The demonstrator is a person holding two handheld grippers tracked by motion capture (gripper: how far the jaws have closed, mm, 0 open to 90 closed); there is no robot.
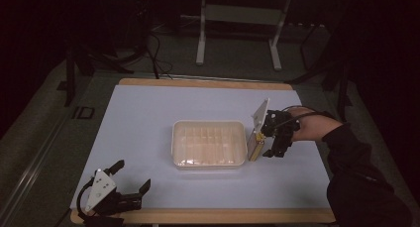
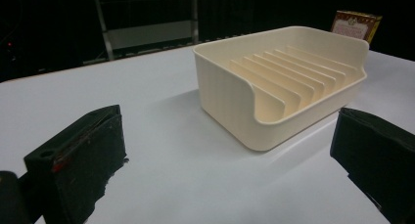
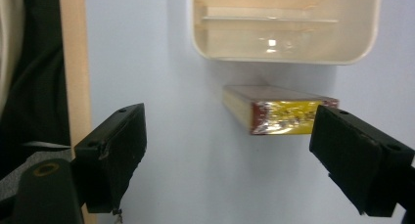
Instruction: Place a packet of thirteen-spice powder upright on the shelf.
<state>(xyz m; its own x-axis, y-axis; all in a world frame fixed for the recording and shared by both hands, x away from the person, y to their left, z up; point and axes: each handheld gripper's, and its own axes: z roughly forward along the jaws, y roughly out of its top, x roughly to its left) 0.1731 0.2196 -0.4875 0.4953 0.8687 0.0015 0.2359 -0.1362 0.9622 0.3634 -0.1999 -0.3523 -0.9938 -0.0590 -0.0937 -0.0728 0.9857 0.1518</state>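
A cream ribbed tray (image 1: 209, 143) stands in the middle of the white table top (image 1: 148, 113). A small yellow and red box (image 1: 255, 146) lies on the table just off the tray's right end. My right gripper (image 1: 266, 142), held by a hand in a dark sleeve, hovers over that box. In the right gripper view the jaws (image 3: 227, 121) stand wide open with the box (image 3: 281, 114) below them near the right jaw, untouched, and the tray (image 3: 286, 48) beyond. My left gripper (image 1: 131, 176) rests at the table's near left corner, open and empty, facing the tray (image 2: 284, 82) and the box (image 2: 355, 24).
The table's wooden edge (image 1: 208, 216) runs along the near side, with the left gripper close to it. Beyond the far edge are metal stand legs (image 1: 200, 38) and cables on a dark floor. A wide stretch of white surface separates the tray from the left gripper.
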